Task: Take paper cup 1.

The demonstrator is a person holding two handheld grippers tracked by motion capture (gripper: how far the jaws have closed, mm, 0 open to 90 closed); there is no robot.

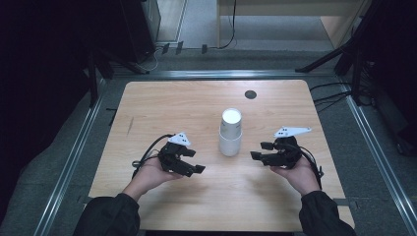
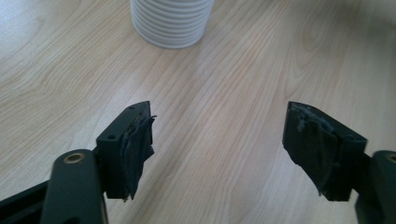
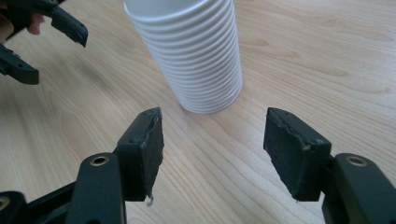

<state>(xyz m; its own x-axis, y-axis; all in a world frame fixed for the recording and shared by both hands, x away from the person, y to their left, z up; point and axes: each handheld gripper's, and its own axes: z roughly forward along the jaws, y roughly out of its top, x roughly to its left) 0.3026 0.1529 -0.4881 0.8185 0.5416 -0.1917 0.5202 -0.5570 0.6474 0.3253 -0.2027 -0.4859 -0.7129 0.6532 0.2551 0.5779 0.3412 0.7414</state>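
A tall stack of white ribbed paper cups (image 1: 230,132) stands upside down near the middle of the wooden table (image 1: 187,103). My left gripper (image 1: 195,161) is held low to the left of the stack, jaws apart with nothing between them. From the left gripper view the gripper (image 2: 219,140) points at bare wood, with the stack (image 2: 170,21) farther ahead. My right gripper (image 1: 259,150) sits to the right of the stack, aimed at it. In its own view the gripper (image 3: 215,144) stands open and the stack (image 3: 191,51) is just beyond the tips, not touched. The left gripper (image 3: 58,56) appears beyond it.
A small dark round disc (image 1: 251,94) sits in the table top near the far edge. Metal rails (image 1: 74,157) run along both sides of the table, and cables (image 1: 329,96) lie at the far right. Dark stands and furniture stand behind.
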